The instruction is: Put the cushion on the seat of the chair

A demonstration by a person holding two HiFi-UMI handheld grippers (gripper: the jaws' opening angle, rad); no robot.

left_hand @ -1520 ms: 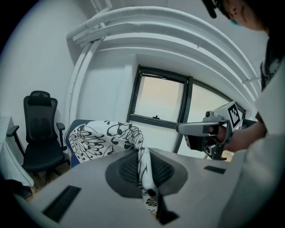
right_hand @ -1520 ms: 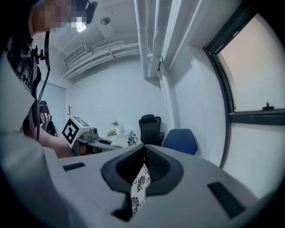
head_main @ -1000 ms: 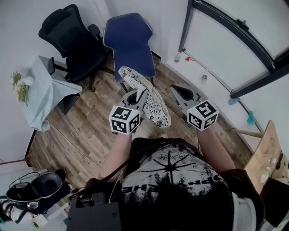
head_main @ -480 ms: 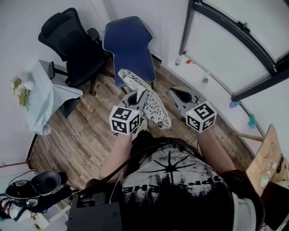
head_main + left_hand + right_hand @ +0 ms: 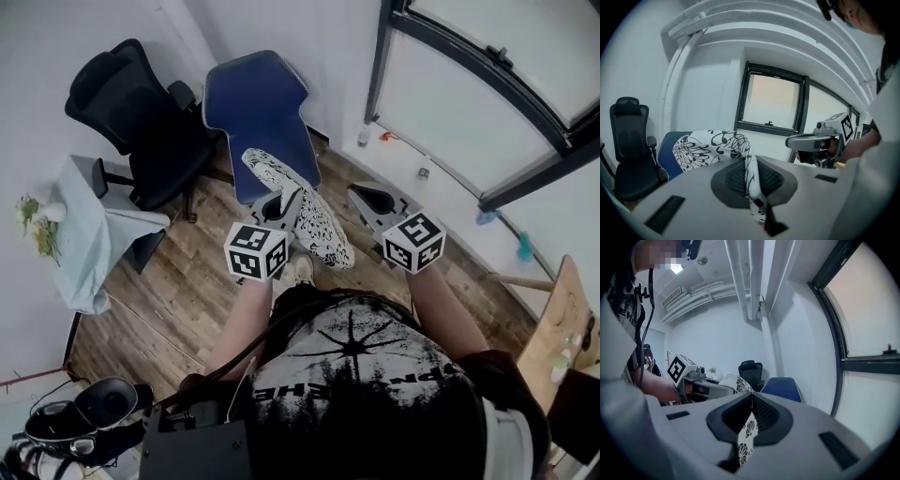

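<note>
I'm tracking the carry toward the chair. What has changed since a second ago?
Both hand-held grippers, left and right, have carried the cushion closer to the blue chair, which now shows nearer in the head view. Nothing was taken hold of or let go: both stay shut on the patterned fabric. The blue chair, the black chair and the cloth-covered table kept their places.
</note>
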